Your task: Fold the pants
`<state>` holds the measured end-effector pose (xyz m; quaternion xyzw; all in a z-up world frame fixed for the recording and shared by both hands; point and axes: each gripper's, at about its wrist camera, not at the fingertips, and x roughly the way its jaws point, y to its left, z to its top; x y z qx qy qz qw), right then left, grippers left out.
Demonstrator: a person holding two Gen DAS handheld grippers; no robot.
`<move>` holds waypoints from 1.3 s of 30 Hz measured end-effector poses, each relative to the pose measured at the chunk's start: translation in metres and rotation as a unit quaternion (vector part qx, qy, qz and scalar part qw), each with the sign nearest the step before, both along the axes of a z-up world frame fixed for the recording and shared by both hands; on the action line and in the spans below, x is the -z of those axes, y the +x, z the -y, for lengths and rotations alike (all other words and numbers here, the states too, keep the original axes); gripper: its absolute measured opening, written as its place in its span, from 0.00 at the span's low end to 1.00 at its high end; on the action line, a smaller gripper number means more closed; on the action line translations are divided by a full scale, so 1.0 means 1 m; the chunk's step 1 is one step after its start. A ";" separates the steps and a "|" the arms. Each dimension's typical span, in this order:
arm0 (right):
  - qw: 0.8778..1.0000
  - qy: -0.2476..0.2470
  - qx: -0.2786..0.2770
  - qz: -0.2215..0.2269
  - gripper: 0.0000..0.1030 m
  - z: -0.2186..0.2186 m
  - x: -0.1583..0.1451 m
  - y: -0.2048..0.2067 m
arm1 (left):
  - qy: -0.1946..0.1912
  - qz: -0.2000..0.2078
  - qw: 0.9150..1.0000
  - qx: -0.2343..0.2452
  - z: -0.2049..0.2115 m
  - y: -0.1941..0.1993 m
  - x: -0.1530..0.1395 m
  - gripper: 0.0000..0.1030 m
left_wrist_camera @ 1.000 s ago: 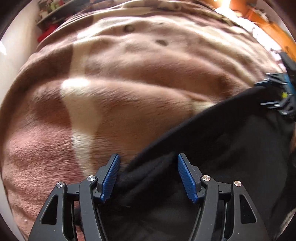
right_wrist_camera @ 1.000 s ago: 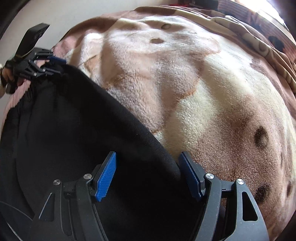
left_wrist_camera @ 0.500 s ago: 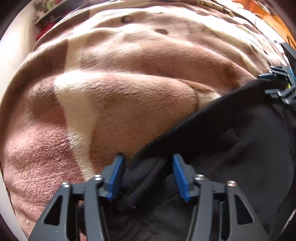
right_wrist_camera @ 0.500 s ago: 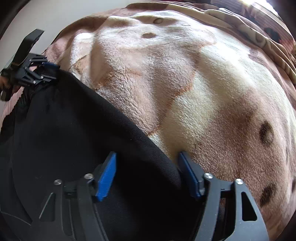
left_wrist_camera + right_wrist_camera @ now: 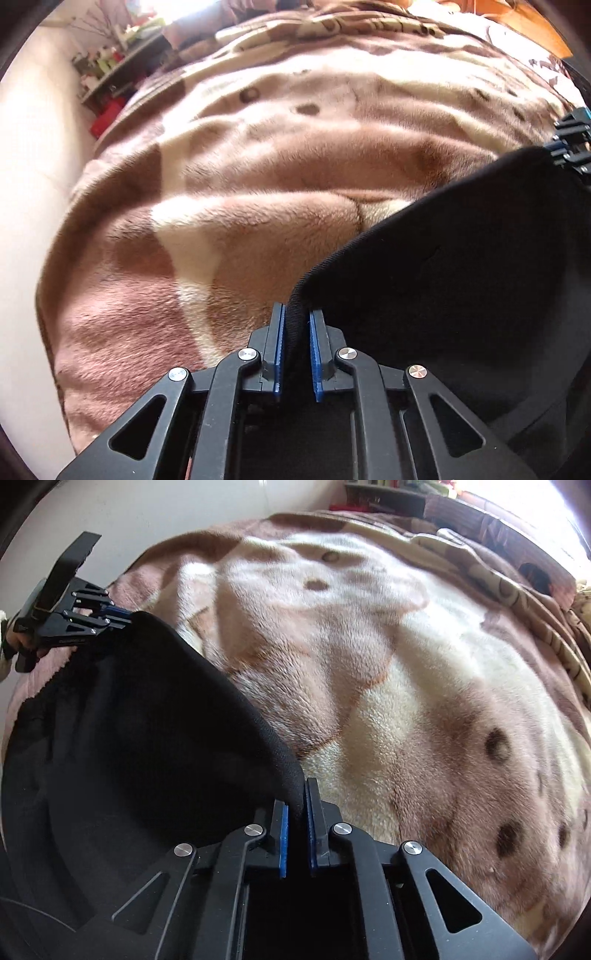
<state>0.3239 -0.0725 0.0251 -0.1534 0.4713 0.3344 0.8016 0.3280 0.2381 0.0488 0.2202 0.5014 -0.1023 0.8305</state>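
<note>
Black pants [image 5: 461,266] lie on a fleece blanket and are lifted at one edge. My left gripper [image 5: 295,325] is shut on one corner of that edge, the cloth pinched between its blue pads. My right gripper [image 5: 295,805] is shut on the other corner of the black pants [image 5: 140,746]. The edge runs taut between the two. The right gripper [image 5: 570,147] shows at the far right of the left wrist view. The left gripper [image 5: 122,616] shows at the upper left of the right wrist view.
A pink, brown and cream fleece blanket [image 5: 258,166] covers the bed [image 5: 424,701] ahead of both grippers. A white wall [image 5: 166,509] stands at the left. A shelf with small items [image 5: 107,70] is at the far left.
Both grippers have closed from open onto the pants' edge and lifted it off the blanket. The edge now hangs stretched between them.
</note>
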 end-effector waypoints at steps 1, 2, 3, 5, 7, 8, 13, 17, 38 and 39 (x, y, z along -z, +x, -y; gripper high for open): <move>1.000 0.001 0.001 0.004 0.07 0.001 -0.005 -0.004 | -0.002 0.007 1.000 -0.003 -0.003 0.001 -0.005 0.18; 1.000 0.002 0.002 0.011 0.07 0.002 -0.010 -0.010 | -0.003 0.016 1.000 -0.005 -0.003 -0.003 -0.011 0.17; 1.000 0.004 0.001 0.015 0.06 0.002 -0.018 -0.018 | -0.008 0.024 1.000 -0.005 -0.002 -0.009 -0.016 0.17; 1.000 0.008 0.002 0.020 0.06 0.003 -0.028 -0.028 | -0.012 0.038 0.999 -0.013 -0.002 -0.020 -0.026 0.17; 1.000 0.016 0.004 0.022 0.06 0.005 -0.039 -0.041 | -0.019 0.053 0.998 -0.017 -0.001 -0.026 -0.034 0.17; 1.000 0.019 0.008 0.022 0.06 0.006 -0.045 -0.049 | -0.021 0.060 0.998 -0.019 -0.001 -0.033 -0.039 0.17; 0.999 0.029 0.011 0.037 0.06 0.009 -0.070 -0.084 | -0.033 0.096 0.995 -0.023 -0.002 -0.071 -0.068 0.17; 0.998 0.026 0.007 0.054 0.06 0.008 -0.093 -0.123 | -0.046 0.110 0.992 -0.029 -0.003 -0.101 -0.086 0.16; 0.999 0.018 -0.002 0.039 0.06 -0.019 -0.100 -0.298 | -0.056 0.127 0.990 -0.036 -0.029 -0.270 -0.086 0.17; 0.999 0.018 0.000 0.034 0.06 -0.021 -0.097 -0.304 | -0.057 0.129 0.989 -0.038 -0.031 -0.274 -0.086 0.17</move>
